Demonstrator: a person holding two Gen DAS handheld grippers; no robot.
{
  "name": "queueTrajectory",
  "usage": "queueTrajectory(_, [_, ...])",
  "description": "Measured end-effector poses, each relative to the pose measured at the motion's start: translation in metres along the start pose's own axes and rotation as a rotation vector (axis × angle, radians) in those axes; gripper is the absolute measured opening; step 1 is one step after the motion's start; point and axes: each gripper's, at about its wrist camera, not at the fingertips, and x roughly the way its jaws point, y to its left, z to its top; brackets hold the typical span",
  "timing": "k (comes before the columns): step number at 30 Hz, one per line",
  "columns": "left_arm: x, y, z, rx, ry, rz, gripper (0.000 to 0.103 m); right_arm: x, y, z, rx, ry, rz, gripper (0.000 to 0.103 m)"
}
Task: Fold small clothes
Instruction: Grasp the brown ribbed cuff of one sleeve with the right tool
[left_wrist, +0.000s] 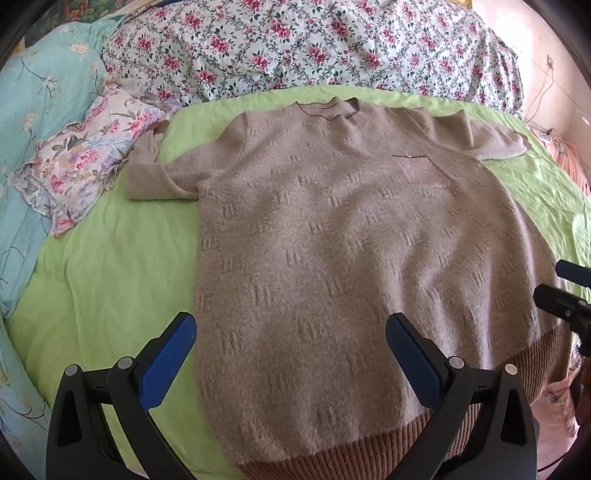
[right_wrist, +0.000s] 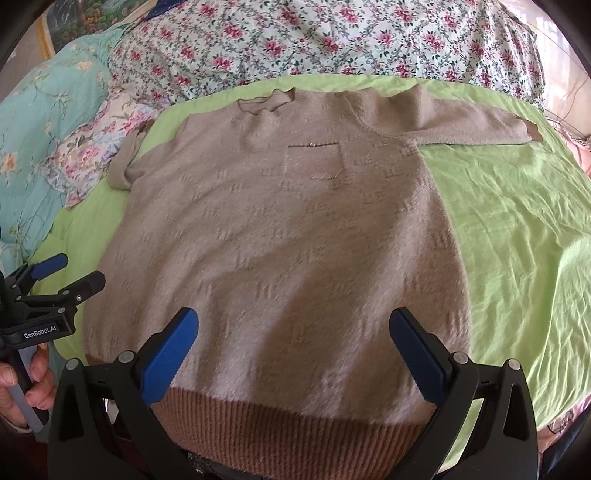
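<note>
A fuzzy beige knit sweater (left_wrist: 332, 236) (right_wrist: 280, 236) lies flat, front up, on the green sheet (left_wrist: 110, 280) (right_wrist: 517, 221), neck away from me and brown ribbed hem (right_wrist: 288, 424) nearest. It has a small chest pocket (right_wrist: 314, 160). One sleeve (right_wrist: 461, 122) stretches out to the right; the other sleeve (left_wrist: 147, 173) is bunched at the left. My left gripper (left_wrist: 291, 332) hovers open over the lower left part of the body, holding nothing. Over the hem hangs my right gripper (right_wrist: 295, 328), open too. Each gripper shows at the edge of the other's view.
A floral quilt (left_wrist: 295, 44) is piled behind the sweater. A small floral pillow (left_wrist: 85, 162) and a turquoise blanket (left_wrist: 40, 96) lie at the left. A hand (right_wrist: 22, 384) holds the left gripper's handle. Bare green sheet spreads to the right of the sweater.
</note>
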Motion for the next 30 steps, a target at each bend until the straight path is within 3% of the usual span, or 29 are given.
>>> queueTrajectory(5, [0.016, 0.001, 0.018, 0.013, -0.005, 0.043, 0.103, 0.009, -0.029, 0.024, 0.057, -0.002, 0.009, 0.103])
queueTrajectory(10, [0.034, 0.004, 0.043, 0.01, -0.021, 0.062, 0.102, 0.018, -0.087, 0.064, 0.152, -0.069, 0.021, 0.103])
queueTrajectory(15, [0.053, 0.009, 0.076, -0.013, -0.029, 0.049, 0.102, 0.029, -0.168, 0.115, 0.252, -0.143, -0.079, 0.101])
queueTrajectory(17, [0.058, 0.01, 0.09, -0.017, -0.047, 0.047, 0.102, 0.035, -0.211, 0.137, 0.332, -0.185, -0.085, 0.096])
queueTrajectory(19, [0.065, 0.01, 0.101, -0.017, -0.052, 0.047, 0.102, 0.042, -0.263, 0.161, 0.436, -0.224, -0.105, 0.079])
queueTrajectory(24, [0.083, 0.007, 0.129, -0.023, -0.065, 0.041, 0.102, 0.058, -0.368, 0.21, 0.603, -0.297, -0.199, 0.056])
queueTrajectory(30, [0.119, 0.002, 0.142, -0.017, -0.012, 0.048, 0.102, 0.091, -0.452, 0.249, 0.765, -0.338, -0.235, 0.05])
